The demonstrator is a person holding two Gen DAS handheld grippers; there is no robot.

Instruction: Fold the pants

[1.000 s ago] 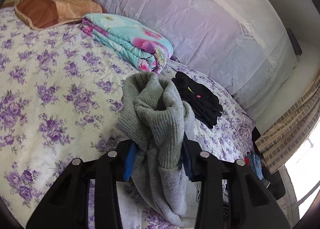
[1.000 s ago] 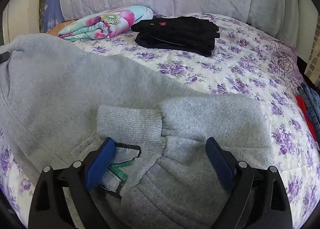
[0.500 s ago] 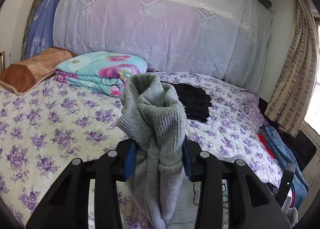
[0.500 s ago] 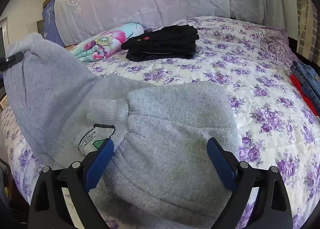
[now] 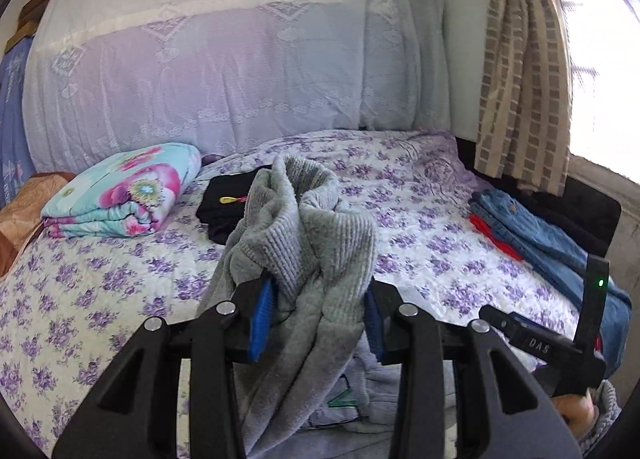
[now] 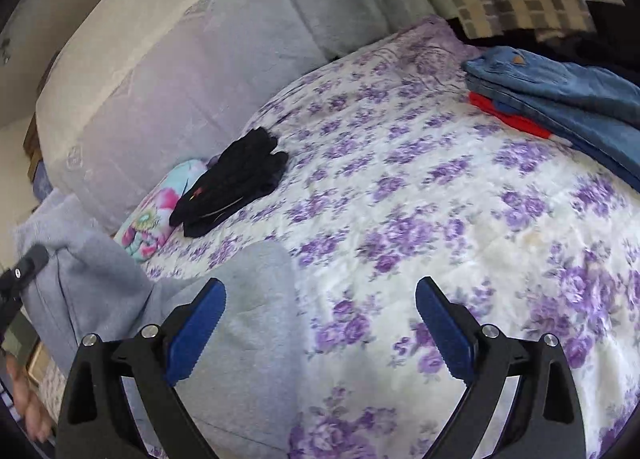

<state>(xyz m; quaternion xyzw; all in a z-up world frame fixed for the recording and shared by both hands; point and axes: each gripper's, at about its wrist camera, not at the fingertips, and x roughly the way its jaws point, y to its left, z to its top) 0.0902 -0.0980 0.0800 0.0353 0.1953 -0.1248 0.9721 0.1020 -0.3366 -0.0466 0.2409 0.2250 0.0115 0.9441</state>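
Observation:
The grey sweatpants [image 5: 308, 259] hang bunched from my left gripper [image 5: 316, 311], which is shut on their ribbed part and holds them above the bed. In the right wrist view the same grey sweatpants [image 6: 248, 323] drape at the lower left, rising to the left gripper at the frame's left edge. My right gripper [image 6: 320, 323] is open and empty over the purple floral bedspread [image 6: 420, 187], its left finger just above the grey fabric.
Folded black clothes [image 5: 228, 207] and a floral quilt [image 5: 124, 191] lie near the covered headboard. Folded jeans with a red item [image 6: 560, 99] lie at the bed's right edge by a curtain [image 5: 520, 71]. The right gripper's body [image 5: 560, 339] shows at lower right.
My right gripper has swung right off the waistband and now looks over bare bedspread. My left gripper has turned right, still holding the pants up.

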